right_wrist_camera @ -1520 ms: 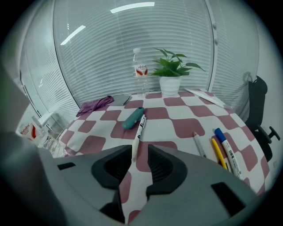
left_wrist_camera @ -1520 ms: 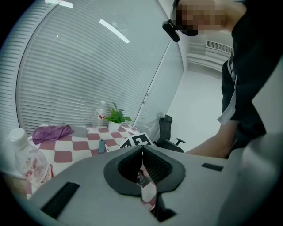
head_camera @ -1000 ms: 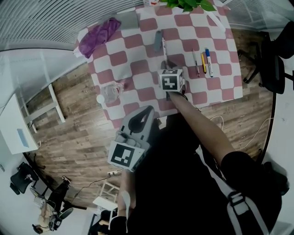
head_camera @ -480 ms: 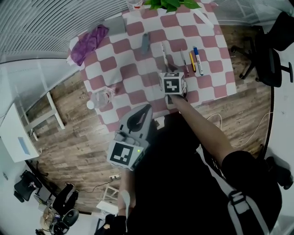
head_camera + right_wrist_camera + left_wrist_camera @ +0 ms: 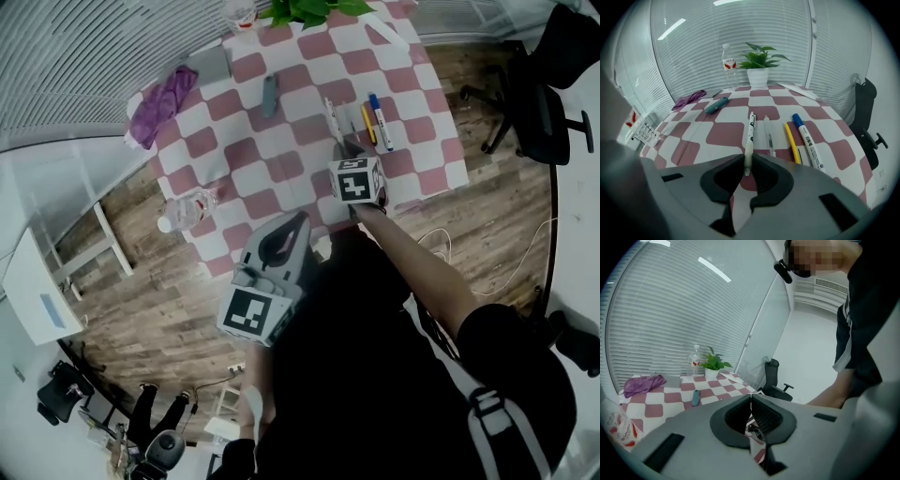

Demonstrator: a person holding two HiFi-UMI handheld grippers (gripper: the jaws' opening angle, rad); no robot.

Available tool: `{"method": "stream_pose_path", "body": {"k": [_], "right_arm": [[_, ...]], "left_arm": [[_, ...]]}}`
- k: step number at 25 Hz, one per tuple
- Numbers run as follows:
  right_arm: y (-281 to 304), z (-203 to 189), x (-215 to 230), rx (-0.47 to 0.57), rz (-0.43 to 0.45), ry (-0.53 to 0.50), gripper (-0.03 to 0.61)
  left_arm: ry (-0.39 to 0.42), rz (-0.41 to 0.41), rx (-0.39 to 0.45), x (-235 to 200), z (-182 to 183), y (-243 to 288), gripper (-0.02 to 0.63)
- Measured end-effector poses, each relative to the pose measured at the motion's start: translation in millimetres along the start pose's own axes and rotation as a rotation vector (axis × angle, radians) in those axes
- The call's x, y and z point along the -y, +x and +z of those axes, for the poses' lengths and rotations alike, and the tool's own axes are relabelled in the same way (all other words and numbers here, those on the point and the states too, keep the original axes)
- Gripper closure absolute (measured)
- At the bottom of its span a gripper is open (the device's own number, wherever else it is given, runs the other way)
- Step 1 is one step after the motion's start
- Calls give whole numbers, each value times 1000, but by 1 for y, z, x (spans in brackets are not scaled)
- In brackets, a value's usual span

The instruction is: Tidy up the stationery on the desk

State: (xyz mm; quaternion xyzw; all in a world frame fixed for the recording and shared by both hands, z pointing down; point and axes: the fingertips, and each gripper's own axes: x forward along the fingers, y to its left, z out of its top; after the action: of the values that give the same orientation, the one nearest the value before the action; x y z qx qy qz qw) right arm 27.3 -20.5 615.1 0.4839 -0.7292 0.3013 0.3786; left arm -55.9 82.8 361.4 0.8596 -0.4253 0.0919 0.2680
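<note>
Two grippers noted. Left gripper (image 5: 751, 401): jaws pressed together, nothing between them, close to the person's body, short of the near edge of the bench (image 5: 684, 150). Right gripper (image 5: 747, 161): over the near right part of the bench, jaws narrowed onto the near tip of the white pen (image 5: 750, 133). The pen's long axis runs straight ahead of that gripper, toward the far edge. Just right of it, roughly parallel: clear pen (image 5: 768, 136), yellow pen (image 5: 790, 140), blue-capped marker (image 5: 806, 140). Judgement: the right hand is the nearer one and carries the move.

On the table (image 5: 723, 136), pen (image 5: 750, 132), gel pen (image 5: 768, 136), slim pen (image 5: 791, 141) and marker (image 5: 806, 138) lie side by side, left to right; potted plant (image 5: 758, 70) behind them.
</note>
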Motion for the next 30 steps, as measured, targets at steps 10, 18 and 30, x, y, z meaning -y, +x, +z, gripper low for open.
{"method": "stream_pose_path", "body": {"k": [10,18,30], "right_arm": [[-6,-7,6,-10,41,-25,502],[-20,-1,3,15,87,-59,454],[-91,34,15,169,165,-59,520]], "left_arm": [[18,-3,-12,18,1,15,580],[22,37,-36,5,-7,18,580],[33,85,-78,-53,-20,58,580]]}}
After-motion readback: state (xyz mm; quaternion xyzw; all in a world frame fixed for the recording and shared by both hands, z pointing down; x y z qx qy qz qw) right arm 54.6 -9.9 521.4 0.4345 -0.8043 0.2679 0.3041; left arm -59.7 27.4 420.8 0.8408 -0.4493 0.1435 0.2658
